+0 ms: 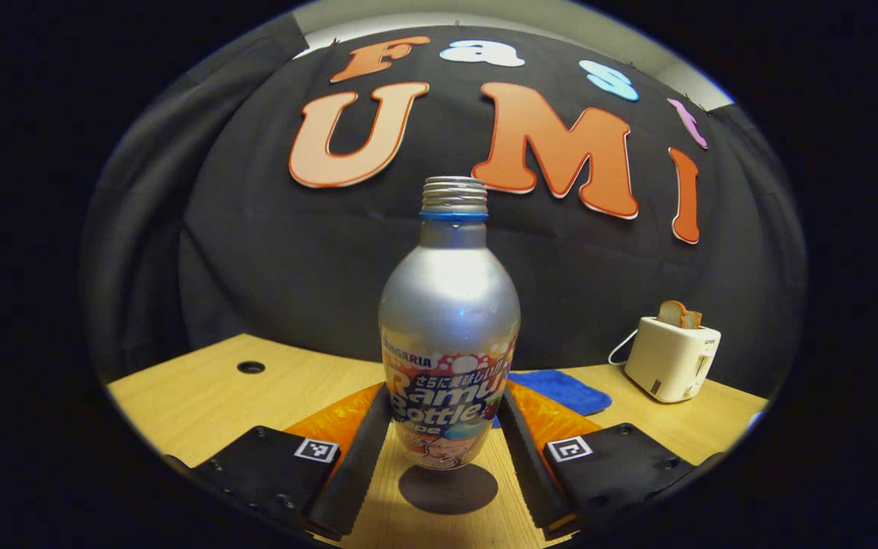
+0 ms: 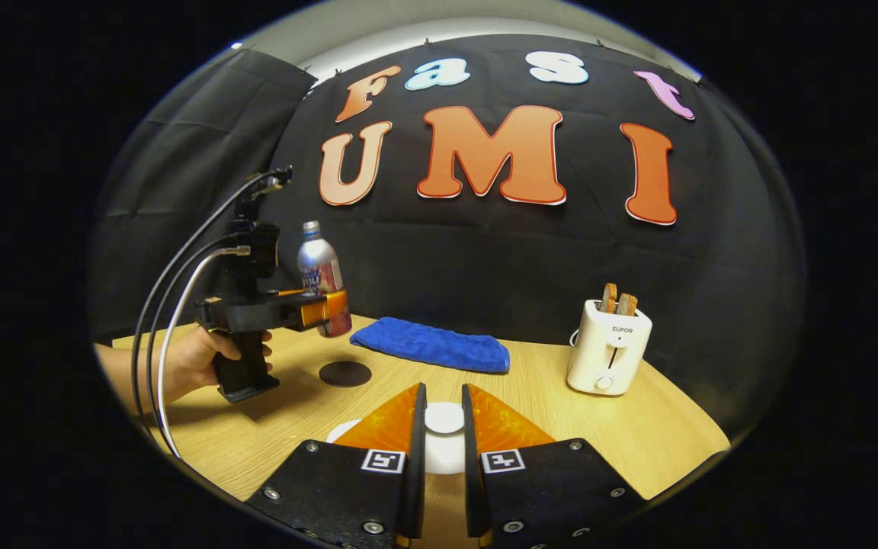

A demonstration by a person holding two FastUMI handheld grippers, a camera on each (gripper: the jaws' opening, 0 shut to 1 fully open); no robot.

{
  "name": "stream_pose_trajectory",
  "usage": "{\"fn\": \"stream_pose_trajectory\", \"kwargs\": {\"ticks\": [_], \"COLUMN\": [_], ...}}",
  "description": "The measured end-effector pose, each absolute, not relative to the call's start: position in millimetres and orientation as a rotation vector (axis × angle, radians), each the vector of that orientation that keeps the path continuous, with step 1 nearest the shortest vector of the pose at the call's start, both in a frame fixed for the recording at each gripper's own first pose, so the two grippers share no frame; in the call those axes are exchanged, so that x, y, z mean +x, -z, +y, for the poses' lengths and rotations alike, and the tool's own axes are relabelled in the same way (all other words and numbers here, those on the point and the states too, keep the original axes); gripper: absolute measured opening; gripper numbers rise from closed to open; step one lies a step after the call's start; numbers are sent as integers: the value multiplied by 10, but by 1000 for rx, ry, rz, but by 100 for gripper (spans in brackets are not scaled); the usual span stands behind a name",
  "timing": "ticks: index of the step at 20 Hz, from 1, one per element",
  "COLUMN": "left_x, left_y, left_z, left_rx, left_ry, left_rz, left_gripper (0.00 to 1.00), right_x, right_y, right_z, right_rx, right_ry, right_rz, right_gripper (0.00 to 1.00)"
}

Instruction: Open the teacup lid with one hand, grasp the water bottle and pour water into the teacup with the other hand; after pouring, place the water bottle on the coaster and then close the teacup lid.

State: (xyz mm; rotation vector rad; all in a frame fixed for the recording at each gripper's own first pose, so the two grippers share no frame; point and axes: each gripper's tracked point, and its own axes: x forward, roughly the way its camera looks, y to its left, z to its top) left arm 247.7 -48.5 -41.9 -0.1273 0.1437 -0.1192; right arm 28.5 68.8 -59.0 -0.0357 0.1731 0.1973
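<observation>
Above wooden table (image 1: 180, 396), gripper-held (image 1: 443, 435) "Ramune Bottle"-labelled water bottle (image 1: 449, 335).

A white toaster (image 2: 608, 347) stands upright on the light wooden surface (image 2: 546, 381), near its far right edge, with two slices of browned bread (image 2: 617, 299) poking out of its top slots. A pale cord (image 1: 620, 347) curls out from its left side in the left gripper view. A blue cloth (image 2: 433, 345) lies flat, well apart from the toaster, toward the middle of the far edge. A small round hole (image 1: 251, 367) sits in the surface near its far left corner. Black fabric hangs behind everything.
</observation>
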Motion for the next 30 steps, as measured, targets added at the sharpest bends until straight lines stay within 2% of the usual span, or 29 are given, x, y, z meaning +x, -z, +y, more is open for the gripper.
{"fn": "stream_pose_trajectory", "kwargs": {"ticks": [1, 3, 5, 11, 15, 17, 21, 22, 25, 30], "left_x": [2496, 2532, 2539, 2496, 2380, 2344, 2177, 2120, 1900, 1568], "left_y": [536, 727, 872, 1084, 1204, 1172, 1045, 1019, 904, 512], "left_z": [-483, -550, -602, -676, -689, -680, -692, -682, -680, -608], "left_rx": [-137, -142, -136, -124, -88, -59, -52, -52, -83, -111], "left_ry": [115, 128, 142, 154, 174, 175, 197, 200, 201, 193], "left_rz": [176, 223, 272, 344, 412, 396, 371, 374, 365, 262], "left_gripper": [84, 81, 85, 86, 93, 100, 99, 96, 99, 96], "right_x": [298, 314, 334, 347, 353, 372, 379, 389, 375, 413], "right_y": [604, 650, 676, 757, 837, 864, 950, 985, 1072, 1239], "right_z": [709, 742, 796, 935, 1103, 1160, 1279, 1301, 1355, 1373], "right_rx": [-28, -30, -28, -28, -32, -37, -50, -57, -65, -98], "right_ry": [-206, -217, -233, -269, -296, -305, -325, -325, -326, -307], "right_rz": [181, 192, 203, 222, 239, 245, 258, 264, 272, 280], "right_gripper": [22, 22, 22, 22, 22, 22, 22, 23, 22, 24]}}
